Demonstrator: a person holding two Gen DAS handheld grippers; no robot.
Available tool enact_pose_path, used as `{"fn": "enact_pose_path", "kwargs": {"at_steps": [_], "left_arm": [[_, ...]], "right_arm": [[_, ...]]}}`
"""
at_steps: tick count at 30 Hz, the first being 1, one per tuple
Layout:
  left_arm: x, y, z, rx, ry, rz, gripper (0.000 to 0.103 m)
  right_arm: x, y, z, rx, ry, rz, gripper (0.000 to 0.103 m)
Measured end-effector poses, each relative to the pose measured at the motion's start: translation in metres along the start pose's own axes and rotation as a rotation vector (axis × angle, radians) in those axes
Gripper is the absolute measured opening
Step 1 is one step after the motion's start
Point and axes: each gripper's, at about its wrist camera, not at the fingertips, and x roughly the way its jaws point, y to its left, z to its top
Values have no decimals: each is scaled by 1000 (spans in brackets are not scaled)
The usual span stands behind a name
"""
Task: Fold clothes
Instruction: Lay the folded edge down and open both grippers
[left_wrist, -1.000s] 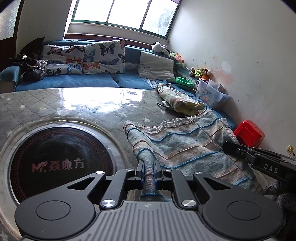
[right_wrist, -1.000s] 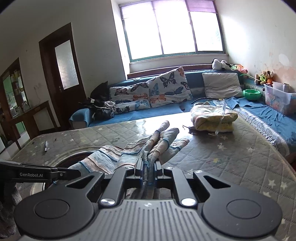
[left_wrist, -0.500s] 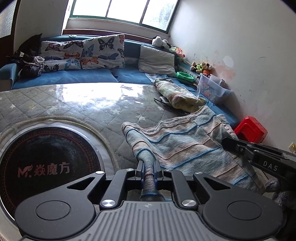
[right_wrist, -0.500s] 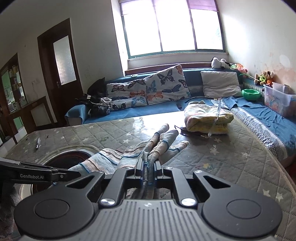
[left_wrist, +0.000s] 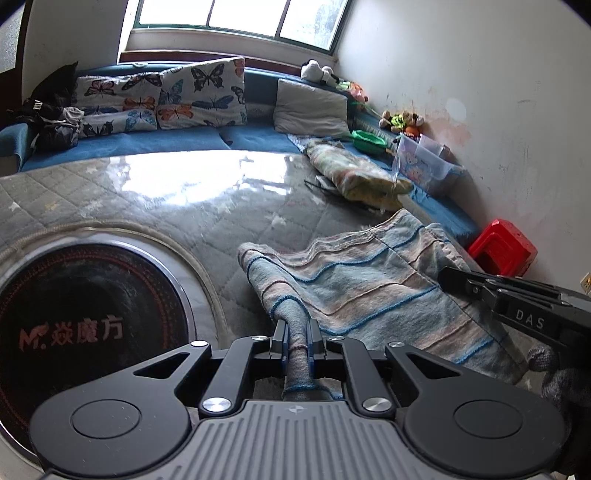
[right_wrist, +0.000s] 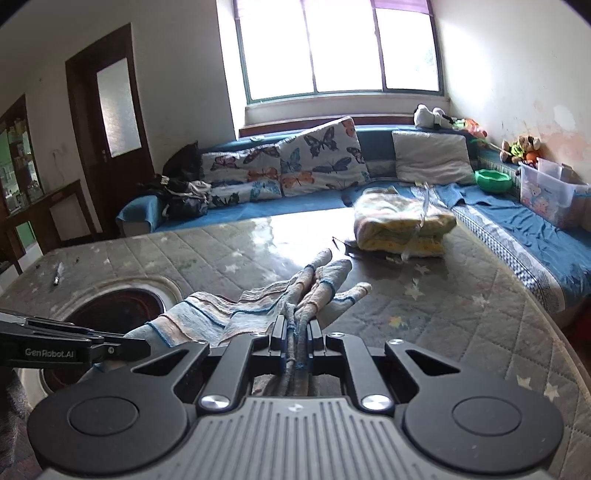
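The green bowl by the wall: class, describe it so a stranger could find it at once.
Start at the big window, then follow the blue sofa along the right-hand wall. The green bowl sits there, between the grey cushion and a clear plastic box. It is the only bright green, round thing nearby.

A striped garment (left_wrist: 362, 291) in pale blue, pink and grey lies spread and rumpled across the frame's lower centre-right, one bunched edge raised toward the bottom centre.

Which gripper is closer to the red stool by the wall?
Right. The right gripper reaches in just beside the red stool; the left gripper grips the striped cloth on the far side from it.
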Motion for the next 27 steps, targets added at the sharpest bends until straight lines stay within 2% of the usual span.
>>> {"fn": "enact_pose_path", "kwargs": {"at_steps": [7,9,12,15,17,19,22,23,27], "left_arm": [[9,-1,-10,9,41,12,12],[11,1,-12,8,48,20,13],[12,3,-14,6,55,26,15],[13,3,-16,11,61,34,23],[13,3,-17,15,64,41,38],[13,2,-20,21,65,51,42],[13,5,-23,16,72,61,49],[12,5,-24,15,73,63,51],[10,5,-30,27,76,71,55]], "right_arm": [[10,-10,-17,19,57,-30,10],[10,-12,-19,25,62,-36,14],[10,-15,-21,34,70,-51,15],[10,-17,-23,32,74,-59,16],[10,-18,-24,36,75,-62,24],[9,-18,-25,35,74,-71,34],[6,-19,-30,30,76,-75,38],[5,-18,-32,30,76,-78,43],[0,-17,-40,29,74,-87,52]]}}
